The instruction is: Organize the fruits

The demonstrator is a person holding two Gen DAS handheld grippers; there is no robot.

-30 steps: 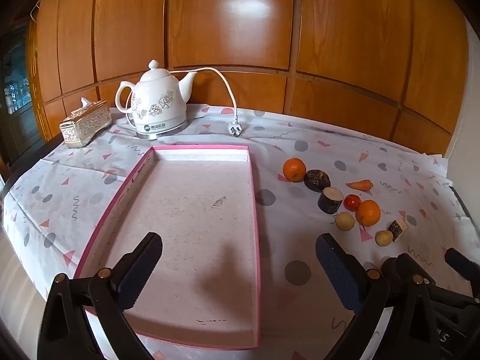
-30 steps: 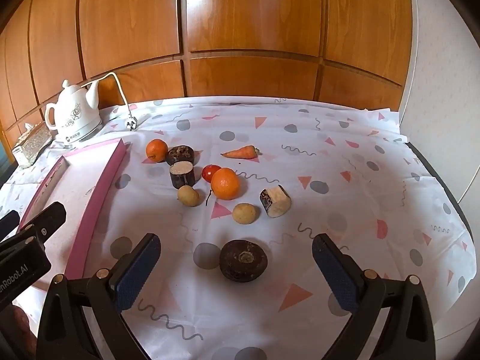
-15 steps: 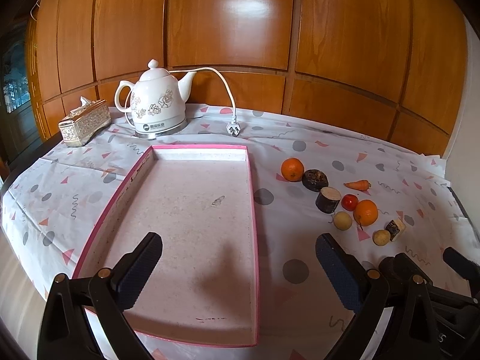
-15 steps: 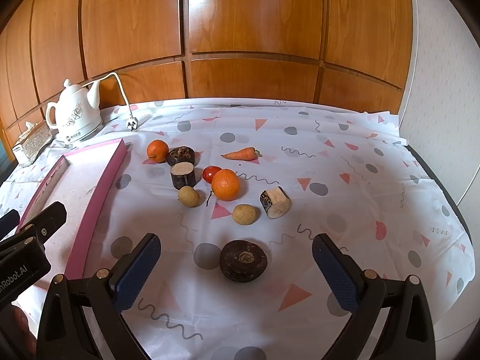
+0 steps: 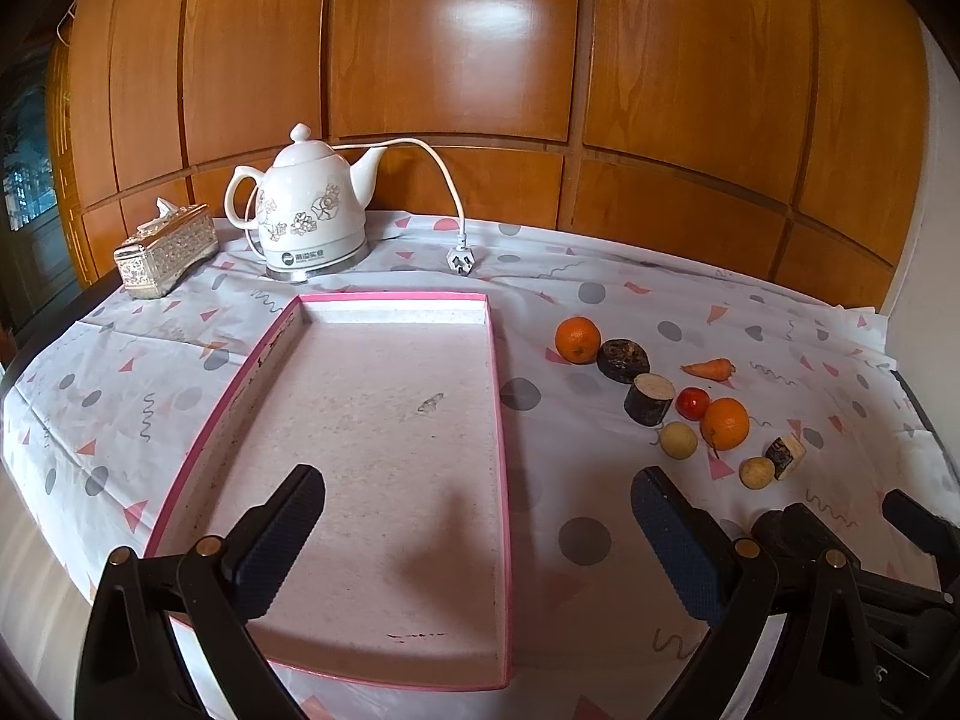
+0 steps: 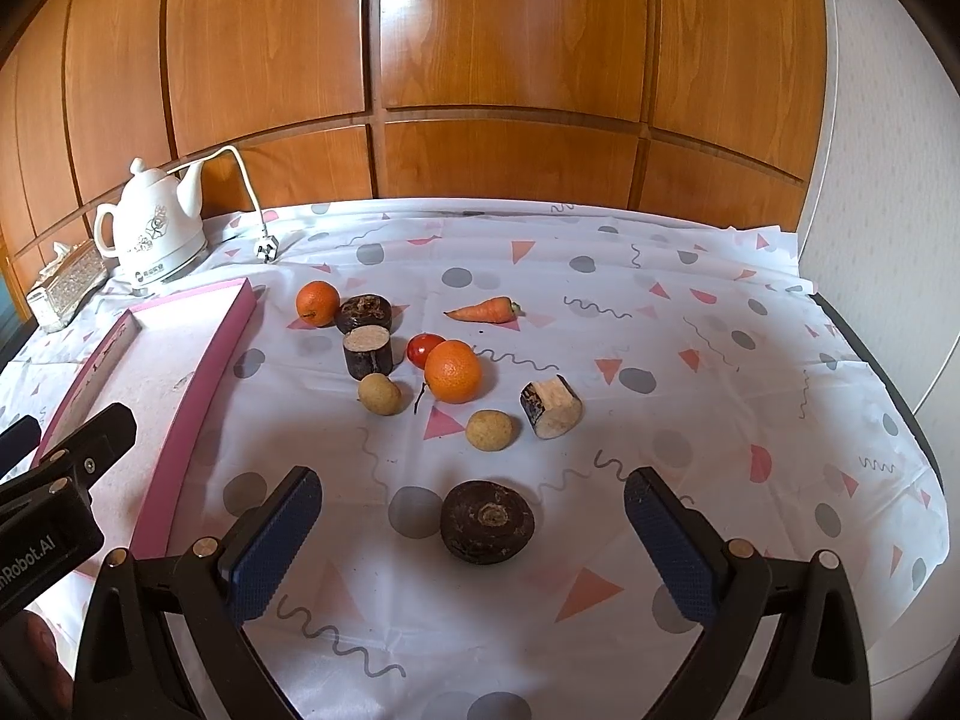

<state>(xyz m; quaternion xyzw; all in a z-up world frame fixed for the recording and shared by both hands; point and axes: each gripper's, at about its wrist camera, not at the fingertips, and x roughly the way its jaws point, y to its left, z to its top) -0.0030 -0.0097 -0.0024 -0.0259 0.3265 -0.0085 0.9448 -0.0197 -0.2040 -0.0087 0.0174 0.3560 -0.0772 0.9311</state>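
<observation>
Barely a twitch since a second ago: the left gripper (image 5: 477, 531) has drifted a touch, so the pink tray (image 5: 501, 420) sits slightly lower in its view, and the produce hasn't budged. Both grippers hover with fingers spread wide and nothing between them, the left one above the tray's near end, the right gripper (image 6: 471, 537) over the tablecloth just right of the tray.

Between the right gripper's fingers, close in, lies a dark round root (image 6: 487, 521). Beyond it, all well right of the tray, sit two small tan fruits (image 6: 491, 430), a cut dark chunk (image 6: 552, 407), a large orange (image 6: 453, 371), a tomato (image 6: 425, 348) and a carrot (image 6: 486, 310). Nearest the tray's far corner is a second orange (image 6: 317, 302).

The tray holds nothing yet, so the sorting looks unstarted. That orange should be firm and light, but round and prone to roll; I'd take it across its widest part. The tomato looks softer, so go gently!
</observation>
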